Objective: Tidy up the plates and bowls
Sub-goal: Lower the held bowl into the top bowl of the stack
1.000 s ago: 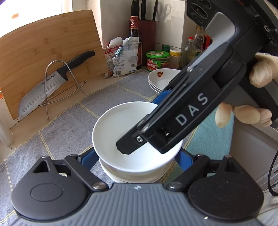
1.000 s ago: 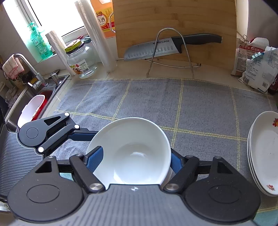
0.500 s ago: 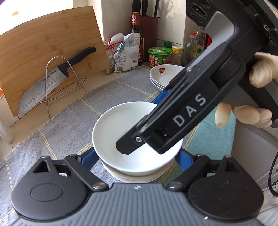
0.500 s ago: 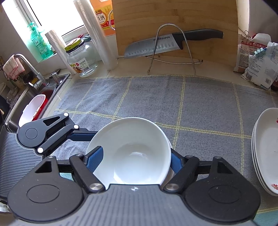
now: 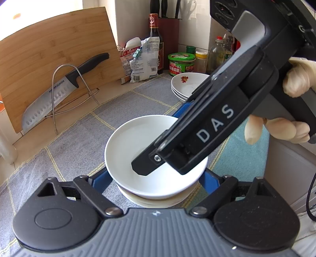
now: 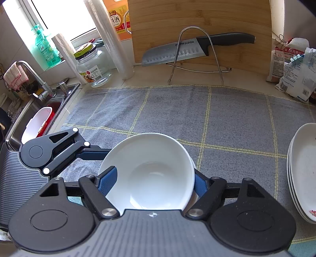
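Observation:
A white bowl (image 5: 138, 146) sits on top of a small stack of cream bowls (image 5: 158, 201) over the grey checked cloth. My left gripper (image 5: 156, 178) has its blue fingers (image 5: 100, 179) against both sides of the stack and is shut on it. The right gripper (image 5: 169, 142) reaches in from the upper right, held by a gloved hand (image 5: 276, 130). In the right wrist view my right gripper (image 6: 152, 178) is shut on the top bowl (image 6: 154, 174), blue pads on its left and right rim. The left gripper's finger (image 6: 92, 154) meets the bowl from the left.
A stack of flower-print plates (image 6: 302, 168) lies on the cloth to the right. A knife on a wire stand (image 6: 197, 49) leans on a bamboo board (image 6: 197, 17) at the back. Food bags (image 6: 294, 65), jars and bottles line the wall. A sink (image 6: 39, 122) lies left.
Almost nothing: both grippers keep the same hold on the bowls, and the counter behind them has slid only slightly in both views.

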The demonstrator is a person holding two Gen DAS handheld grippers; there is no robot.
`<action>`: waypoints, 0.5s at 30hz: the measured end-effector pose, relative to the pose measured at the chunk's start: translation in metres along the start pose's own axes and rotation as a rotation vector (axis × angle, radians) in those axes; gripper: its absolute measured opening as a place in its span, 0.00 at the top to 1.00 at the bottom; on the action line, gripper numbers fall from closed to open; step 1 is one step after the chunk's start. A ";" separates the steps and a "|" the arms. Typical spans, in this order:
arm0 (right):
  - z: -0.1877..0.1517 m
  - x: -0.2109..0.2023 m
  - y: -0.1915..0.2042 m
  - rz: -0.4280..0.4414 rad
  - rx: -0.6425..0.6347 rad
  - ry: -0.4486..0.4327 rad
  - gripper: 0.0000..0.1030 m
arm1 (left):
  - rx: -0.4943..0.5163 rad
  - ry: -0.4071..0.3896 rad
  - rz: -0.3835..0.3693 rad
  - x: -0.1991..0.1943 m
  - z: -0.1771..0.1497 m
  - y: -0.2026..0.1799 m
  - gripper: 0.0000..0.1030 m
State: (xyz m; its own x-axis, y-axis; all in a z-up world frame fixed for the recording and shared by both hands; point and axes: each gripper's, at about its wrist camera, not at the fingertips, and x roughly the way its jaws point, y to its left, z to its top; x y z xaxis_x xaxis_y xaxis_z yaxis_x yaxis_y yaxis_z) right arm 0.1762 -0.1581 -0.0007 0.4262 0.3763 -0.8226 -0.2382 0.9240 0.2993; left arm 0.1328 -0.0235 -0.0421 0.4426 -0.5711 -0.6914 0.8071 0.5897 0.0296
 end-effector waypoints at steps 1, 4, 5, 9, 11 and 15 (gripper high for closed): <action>0.000 0.000 0.000 0.000 0.000 0.000 0.19 | 0.002 0.000 0.000 0.000 0.000 0.000 0.11; 0.000 0.000 0.000 0.000 0.001 0.001 0.18 | 0.001 0.000 0.000 0.000 0.000 0.000 0.10; 0.000 0.001 0.001 0.000 0.000 0.001 0.18 | 0.001 0.000 0.000 0.000 0.000 0.000 0.10; 0.000 0.001 0.001 -0.001 -0.001 0.001 0.18 | 0.003 0.000 0.000 0.000 0.000 0.000 0.10; 0.000 0.001 0.000 -0.001 -0.001 0.001 0.18 | 0.002 0.000 0.000 0.000 0.000 0.000 0.10; 0.000 0.001 0.000 -0.001 0.000 0.001 0.18 | 0.002 -0.001 -0.001 0.000 0.000 0.000 0.10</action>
State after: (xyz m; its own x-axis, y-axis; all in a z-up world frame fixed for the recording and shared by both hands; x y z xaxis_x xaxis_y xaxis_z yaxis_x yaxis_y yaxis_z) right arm 0.1767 -0.1575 -0.0012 0.4260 0.3751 -0.8233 -0.2376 0.9244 0.2982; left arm 0.1332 -0.0233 -0.0422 0.4424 -0.5717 -0.6910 0.8082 0.5881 0.0308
